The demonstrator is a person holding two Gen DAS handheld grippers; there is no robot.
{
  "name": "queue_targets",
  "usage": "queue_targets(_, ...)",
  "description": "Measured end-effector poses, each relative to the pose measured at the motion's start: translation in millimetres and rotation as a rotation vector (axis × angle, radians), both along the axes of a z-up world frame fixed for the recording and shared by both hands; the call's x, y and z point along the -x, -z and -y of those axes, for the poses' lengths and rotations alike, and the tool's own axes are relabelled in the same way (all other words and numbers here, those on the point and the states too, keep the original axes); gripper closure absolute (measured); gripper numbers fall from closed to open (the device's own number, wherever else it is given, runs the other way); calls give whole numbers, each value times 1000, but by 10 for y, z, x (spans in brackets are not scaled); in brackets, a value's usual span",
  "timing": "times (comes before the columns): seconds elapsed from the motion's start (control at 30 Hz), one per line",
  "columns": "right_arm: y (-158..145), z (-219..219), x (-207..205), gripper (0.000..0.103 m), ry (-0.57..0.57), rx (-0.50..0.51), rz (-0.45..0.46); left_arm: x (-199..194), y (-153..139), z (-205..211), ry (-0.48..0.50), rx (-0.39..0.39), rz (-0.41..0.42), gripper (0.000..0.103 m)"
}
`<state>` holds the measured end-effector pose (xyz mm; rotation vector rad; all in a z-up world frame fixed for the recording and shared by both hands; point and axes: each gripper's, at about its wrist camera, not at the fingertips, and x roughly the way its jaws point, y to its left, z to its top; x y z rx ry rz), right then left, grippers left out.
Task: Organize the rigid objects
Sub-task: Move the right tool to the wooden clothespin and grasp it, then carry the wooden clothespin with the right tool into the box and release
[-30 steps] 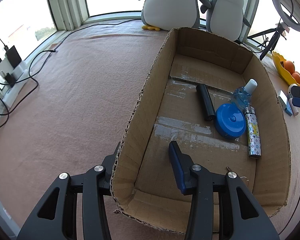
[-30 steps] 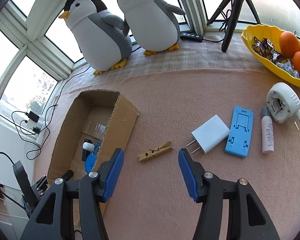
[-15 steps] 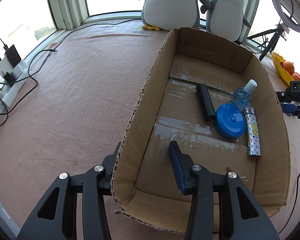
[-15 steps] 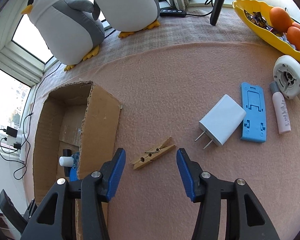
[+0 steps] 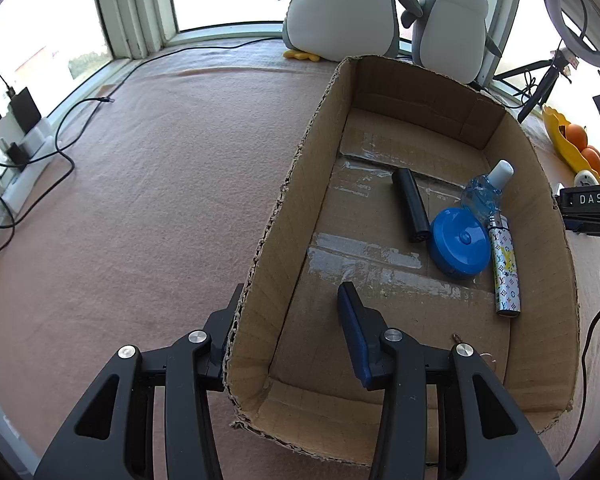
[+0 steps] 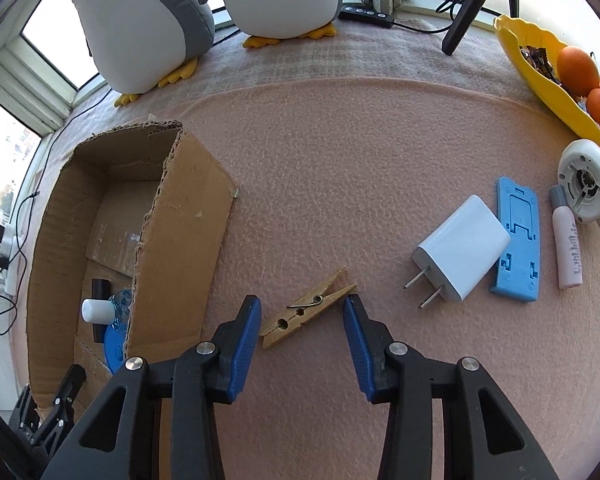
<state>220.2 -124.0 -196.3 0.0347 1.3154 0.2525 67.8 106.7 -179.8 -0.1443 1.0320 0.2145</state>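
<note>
A wooden clothespin (image 6: pixel 308 312) lies on the pink cloth between the blue pads of my right gripper (image 6: pixel 300 300). Its jaws are closing, and the pads sit close to the pin's two ends without pressing on it. My left gripper (image 5: pixel 290 292) straddles the near left wall of the cardboard box (image 5: pixel 284 240), one finger outside and one inside, shut on that wall. Inside the box lie a black cylinder (image 5: pixel 411 210), a blue round case (image 5: pixel 458 248), a patterned tube (image 5: pixel 506 272) and a clear blue bottle (image 5: pixel 484 196) with a white cap.
To the right of the clothespin lie a white charger (image 6: pixel 462 248), a blue phone stand (image 6: pixel 518 244), a small pink bottle (image 6: pixel 566 248) and a white round plug (image 6: pixel 588 186). A yellow tray (image 6: pixel 540 68) holds oranges. Two plush penguins (image 6: pixel 148 20) and a tripod leg (image 6: pixel 464 12) stand at the back.
My right gripper has come down and forward over the clothespin while its jaws narrowed around it. The left gripper and the box have not moved.
</note>
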Motion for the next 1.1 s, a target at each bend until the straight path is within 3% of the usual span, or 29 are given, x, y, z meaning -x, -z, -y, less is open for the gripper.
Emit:
queue_targets(0.23,7,115,45,78,-72,-35,-19,0,0,-1,0,0,0,60)
queue_targets(0.37,28,141,124,92,-127,-49,-41,0,0,-1,1,-1,0,60)
queue_targets(0.67,21,229,201,92,-129,-92,-30,2,-8,5,2,-7,-1,60)
queue_targets(1.1,18,80,85,92,-167,-36,-12,-2,-9,17,1,-5,0,60)
